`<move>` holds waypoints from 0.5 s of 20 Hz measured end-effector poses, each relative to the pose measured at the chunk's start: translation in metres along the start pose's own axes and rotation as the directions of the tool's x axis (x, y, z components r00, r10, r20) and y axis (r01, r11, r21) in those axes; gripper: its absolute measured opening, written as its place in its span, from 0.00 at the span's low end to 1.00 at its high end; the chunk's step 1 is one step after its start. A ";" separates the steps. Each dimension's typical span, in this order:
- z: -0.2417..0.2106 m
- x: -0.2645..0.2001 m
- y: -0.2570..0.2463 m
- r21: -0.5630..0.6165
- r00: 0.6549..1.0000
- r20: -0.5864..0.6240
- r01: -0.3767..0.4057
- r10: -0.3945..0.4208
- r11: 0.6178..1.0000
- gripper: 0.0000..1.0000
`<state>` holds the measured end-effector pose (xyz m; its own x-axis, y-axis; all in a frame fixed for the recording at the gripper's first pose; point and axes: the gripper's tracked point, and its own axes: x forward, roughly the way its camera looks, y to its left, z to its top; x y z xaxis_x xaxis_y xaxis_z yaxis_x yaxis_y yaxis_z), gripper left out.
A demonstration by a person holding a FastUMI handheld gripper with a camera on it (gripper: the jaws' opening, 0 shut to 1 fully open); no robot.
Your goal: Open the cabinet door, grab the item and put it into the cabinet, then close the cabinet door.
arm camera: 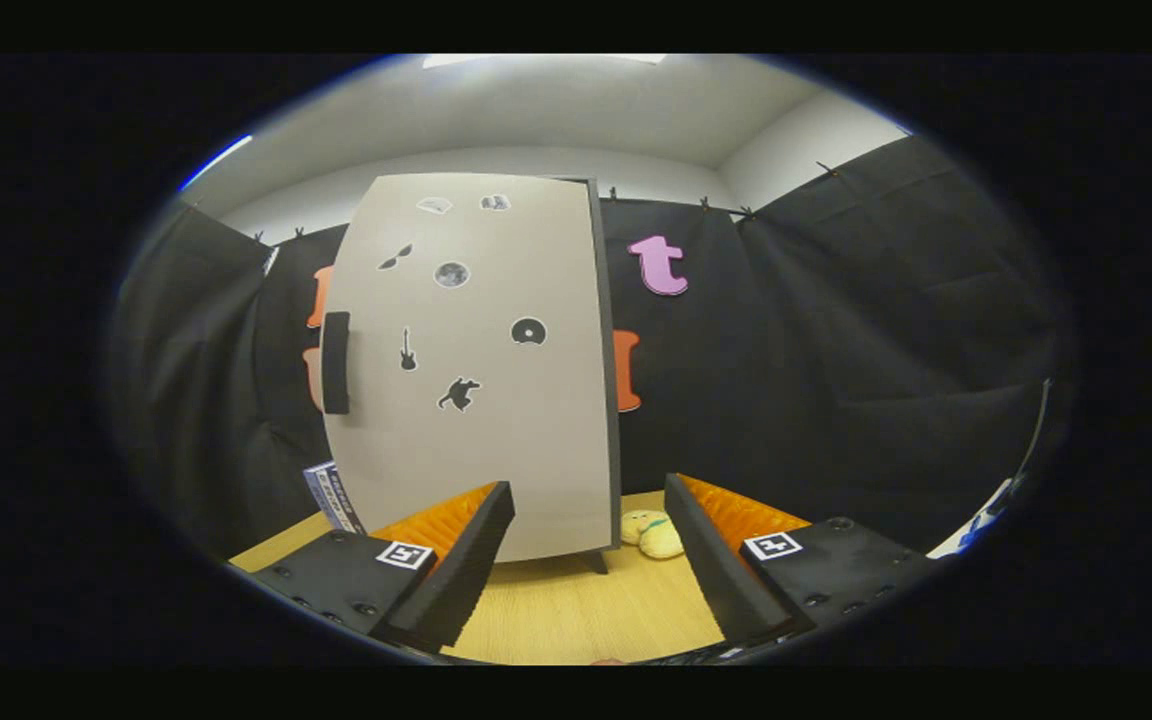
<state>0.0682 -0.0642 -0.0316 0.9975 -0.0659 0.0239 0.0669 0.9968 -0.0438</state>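
Note:
A tall beige cabinet stands on the wooden table, its door shut and facing me, with several small stickers on it. A dark vertical handle sits on the door's left edge. A small yellow plush toy lies on the table beside the cabinet's right foot, just beyond the gap between my fingers. My gripper is open, with nothing between the fingers, and it stands a short way back from the cabinet front.
A small box with printed labels leans behind the cabinet's lower left corner. Black cloth walls close the booth behind and on both sides. Bare tabletop lies between the fingers and the cabinet.

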 end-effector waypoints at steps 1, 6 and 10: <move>-0.001 -0.001 -0.001 0.000 1.000 -0.001 0.002 -0.002 1.000 0.98; -0.009 -0.003 -0.002 0.014 1.000 -0.021 0.009 -0.008 1.000 0.98; -0.015 -0.004 -0.002 0.008 1.000 -0.028 0.013 -0.013 1.000 0.98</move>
<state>0.0639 -0.0670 -0.0465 0.9968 -0.0801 -0.0038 0.0800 0.9962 -0.0350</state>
